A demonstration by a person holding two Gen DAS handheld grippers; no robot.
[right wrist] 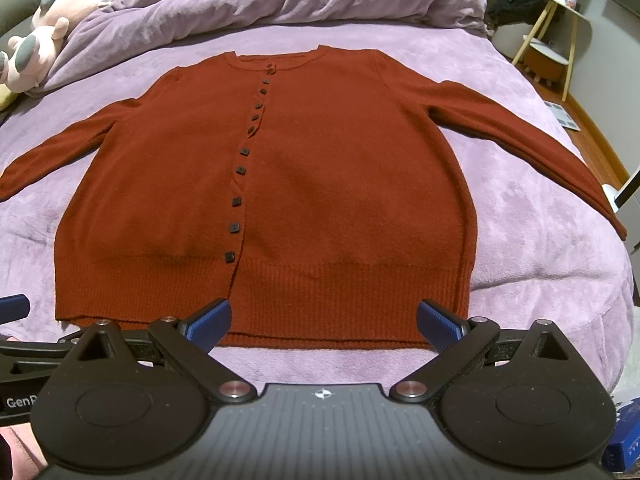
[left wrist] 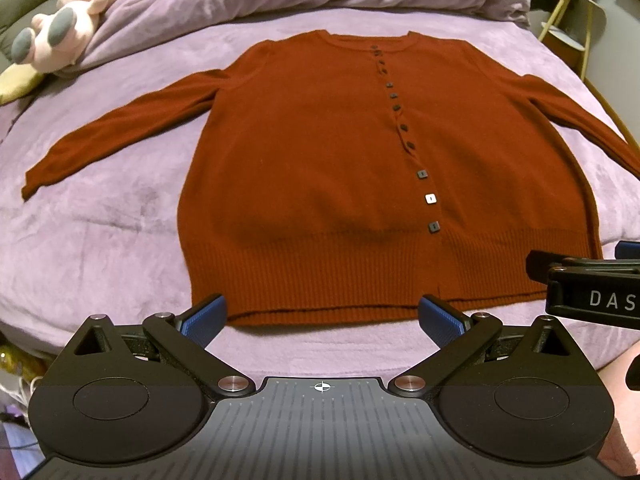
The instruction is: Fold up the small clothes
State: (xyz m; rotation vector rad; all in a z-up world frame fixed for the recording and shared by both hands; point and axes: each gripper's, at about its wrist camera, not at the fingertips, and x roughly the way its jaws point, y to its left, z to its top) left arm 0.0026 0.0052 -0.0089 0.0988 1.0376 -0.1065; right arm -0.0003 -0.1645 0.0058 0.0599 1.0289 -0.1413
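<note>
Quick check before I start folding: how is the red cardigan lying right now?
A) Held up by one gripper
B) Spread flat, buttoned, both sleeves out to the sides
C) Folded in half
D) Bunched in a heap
B: the red cardigan lies flat on the purple bed cover, buttoned down the front, sleeves splayed out; the left gripper and right gripper are open and hold nothing.

Matt knit cardigan [left wrist: 320, 168], plush velvety bedspread [left wrist: 120, 220]

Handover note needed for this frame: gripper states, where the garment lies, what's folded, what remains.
Left gripper: open, empty, at the hem.
Right gripper: open, empty, at the hem beside it.
Cardigan: flat on the bed, face up, buttoned, both sleeves spread out.
Done: laid out only; no fold yet.
Left: fold in the sleeves and sides, then fold the body up.
</note>
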